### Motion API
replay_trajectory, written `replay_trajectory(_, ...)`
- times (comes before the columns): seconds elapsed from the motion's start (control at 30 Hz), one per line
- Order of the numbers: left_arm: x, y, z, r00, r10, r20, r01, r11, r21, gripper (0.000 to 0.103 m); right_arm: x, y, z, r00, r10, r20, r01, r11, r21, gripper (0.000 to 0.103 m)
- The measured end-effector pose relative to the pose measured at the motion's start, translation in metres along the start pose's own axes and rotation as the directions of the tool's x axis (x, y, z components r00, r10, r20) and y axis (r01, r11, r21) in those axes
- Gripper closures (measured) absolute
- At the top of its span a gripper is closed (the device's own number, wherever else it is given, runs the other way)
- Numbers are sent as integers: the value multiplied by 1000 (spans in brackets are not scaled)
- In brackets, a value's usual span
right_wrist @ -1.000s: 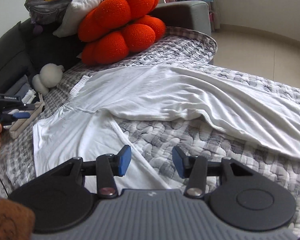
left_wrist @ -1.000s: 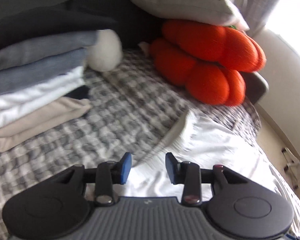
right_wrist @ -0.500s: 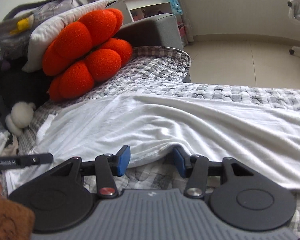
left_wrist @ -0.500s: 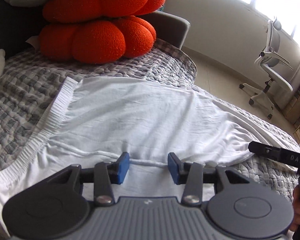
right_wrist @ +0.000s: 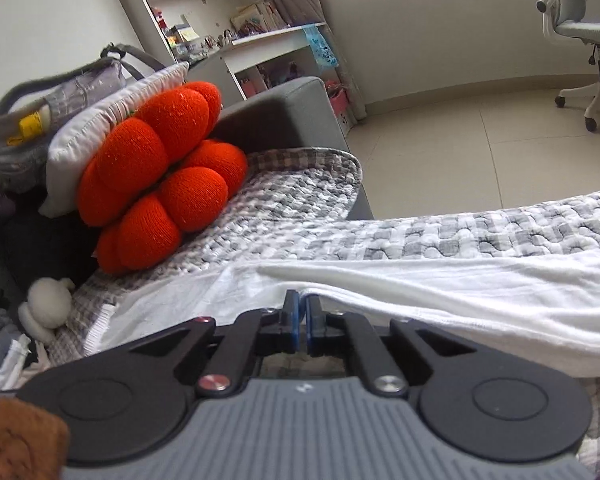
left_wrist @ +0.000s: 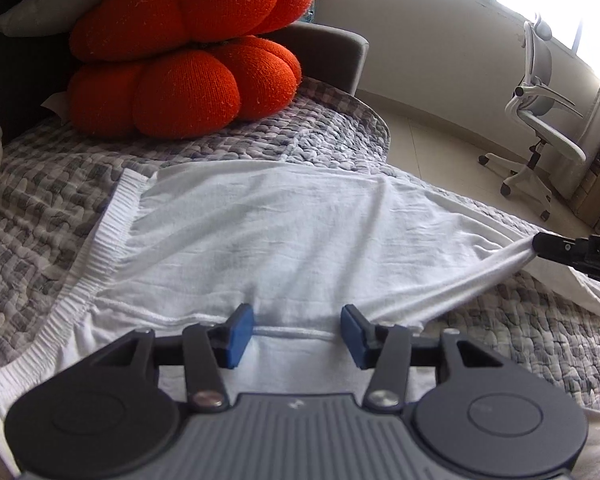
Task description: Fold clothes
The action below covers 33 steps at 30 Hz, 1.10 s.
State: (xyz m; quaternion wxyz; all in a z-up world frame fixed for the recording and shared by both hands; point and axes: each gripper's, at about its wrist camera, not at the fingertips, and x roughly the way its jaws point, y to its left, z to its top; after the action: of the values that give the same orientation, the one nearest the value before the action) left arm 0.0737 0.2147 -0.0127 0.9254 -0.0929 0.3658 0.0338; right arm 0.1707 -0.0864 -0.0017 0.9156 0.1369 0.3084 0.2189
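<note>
White trousers (left_wrist: 260,232) with a ribbed elastic waistband (left_wrist: 100,240) lie spread on the grey checked quilt (left_wrist: 40,200). My left gripper (left_wrist: 297,334) is open, its blue pads on either side of the trousers' near seam, low over the cloth. My right gripper (right_wrist: 301,322) is shut on the edge of the white trousers (right_wrist: 460,304). In the left wrist view the right gripper (left_wrist: 540,246) shows at the right, and the cloth pulls up into a taut ridge toward it.
An orange knitted pumpkin cushion (left_wrist: 188,48) leans on the grey sofa arm (left_wrist: 332,56) at the back. A white plush toy (right_wrist: 46,306) and a stack of folded clothes (right_wrist: 4,352) sit at the left. An office chair (left_wrist: 540,120) stands on the tiled floor (right_wrist: 460,140).
My right gripper went from open to shut on the trouser edge and lifted it. My left gripper moved closer over the seam and stayed open.
</note>
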Motion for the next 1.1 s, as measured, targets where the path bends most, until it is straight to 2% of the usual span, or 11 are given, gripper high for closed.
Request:
replay_trajectory(0.13, -2, 1, 0, 1000, -5, 3, 5, 1000, 2, 50, -14, -3, 9, 996, 51, 76, -53, 998, 31, 99)
replay_trajectory(0.23, -1, 0, 0, 1000, 3, 2, -3, 1000, 12, 50, -14, 2, 10, 997, 41, 67, -41, 999, 5, 99)
replay_trajectory(0.33, 0, -1, -1, 1000, 12, 2, -12, 1000, 29, 48, 6, -3, -3, 999, -29, -29, 29, 1000, -1, 99)
replay_trajectory(0.5, 0, 1, -1, 1000, 15, 4, -15, 999, 36, 46, -6, -21, 3, 999, -10, 46, 5, 995, 101, 98)
replay_trajectory(0.7, -1, 4, 0, 1000, 20, 9, -21, 999, 37, 45, -9, -57, 7, 995, -87, -38, 94, 967, 236, 90)
replay_trajectory(0.8, -3, 7, 2, 1000, 20, 11, -20, 1000, 18, 44, -27, -89, 14, 990, -138, -28, 139, 937, 321, 85)
replay_trajectory(0.83, -3, 8, 2, 1000, 16, 12, -16, 1000, 12, 44, -35, -99, 17, 984, -177, -16, 172, 929, 328, 72)
replay_trajectory(0.87, -4, 8, 3, 1000, 12, 13, -12, 1000, 6, 44, -45, -108, 20, 971, -237, 4, 224, 923, 313, 49)
replay_trajectory(0.9, -4, 9, 3, 1000, 7, 15, -7, 1000, 0, 44, -54, -117, 23, 956, -292, 22, 272, 915, 299, 43)
replay_trajectory(0.97, -3, 9, 4, 1000, -2, 15, 2, 1000, -6, 44, -74, -137, 27, 925, -375, 52, 345, 892, 292, 41)
replay_trajectory(1.1, -1, -2, 6, 1000, 2, 27, -2, 1000, 22, 44, -109, -185, 24, 887, -457, 61, 398, 826, 399, 41)
